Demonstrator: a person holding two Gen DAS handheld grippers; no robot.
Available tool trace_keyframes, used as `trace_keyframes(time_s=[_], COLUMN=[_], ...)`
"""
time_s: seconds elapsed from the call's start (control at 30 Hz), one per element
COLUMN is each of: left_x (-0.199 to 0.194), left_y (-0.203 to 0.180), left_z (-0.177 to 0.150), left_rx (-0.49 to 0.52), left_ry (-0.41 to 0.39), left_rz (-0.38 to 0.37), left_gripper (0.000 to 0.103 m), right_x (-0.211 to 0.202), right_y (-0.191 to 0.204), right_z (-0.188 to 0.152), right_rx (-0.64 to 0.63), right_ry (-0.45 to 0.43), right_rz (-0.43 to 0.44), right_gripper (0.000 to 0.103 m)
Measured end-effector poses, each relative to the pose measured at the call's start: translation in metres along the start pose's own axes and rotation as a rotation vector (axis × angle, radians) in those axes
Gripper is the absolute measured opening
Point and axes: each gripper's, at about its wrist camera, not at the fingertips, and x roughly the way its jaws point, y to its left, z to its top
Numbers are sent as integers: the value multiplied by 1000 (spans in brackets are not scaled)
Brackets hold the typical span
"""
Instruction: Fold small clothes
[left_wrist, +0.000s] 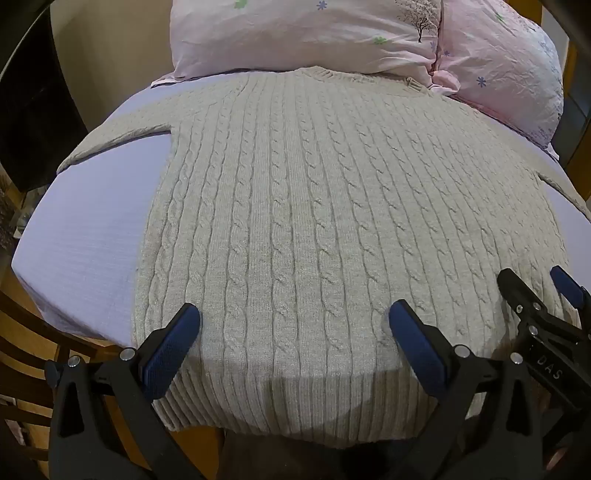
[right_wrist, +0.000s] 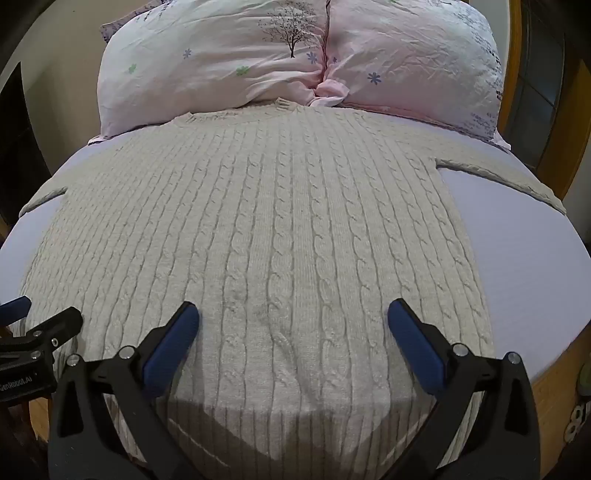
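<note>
A beige cable-knit sweater (left_wrist: 295, 206) lies flat on a bed, collar at the far end, both sleeves spread out sideways; it also shows in the right wrist view (right_wrist: 258, 229). Its ribbed hem hangs over the near bed edge. My left gripper (left_wrist: 293, 317) is open and empty, hovering over the left part of the hem. My right gripper (right_wrist: 293, 317) is open and empty over the right part of the hem. The right gripper shows at the right edge of the left wrist view (left_wrist: 535, 291), and the left gripper at the left edge of the right wrist view (right_wrist: 40, 314).
The sweater rests on a lavender sheet (left_wrist: 81, 229), also seen in the right wrist view (right_wrist: 517, 236). Two pink floral pillows (left_wrist: 303, 33) (right_wrist: 413, 62) lie just beyond the collar. A wooden bed frame (right_wrist: 550, 395) and wooden slats (left_wrist: 22, 354) border the near edge.
</note>
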Motion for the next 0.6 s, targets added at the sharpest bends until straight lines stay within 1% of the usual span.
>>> trace_keyframes(time_s=[0.47,0.6], left_x=[0,0], left_y=[0,0], left_z=[0,0], left_rx=[0,0], left_ry=[2,2], left_rz=[0,0], left_gripper=[102,102], right_x=[0,-1], right_y=[5,2], right_z=[2,0], right_rx=[-5,-5], right_ry=[-5,-7], right_rz=[0,0], right_gripper=[101,101])
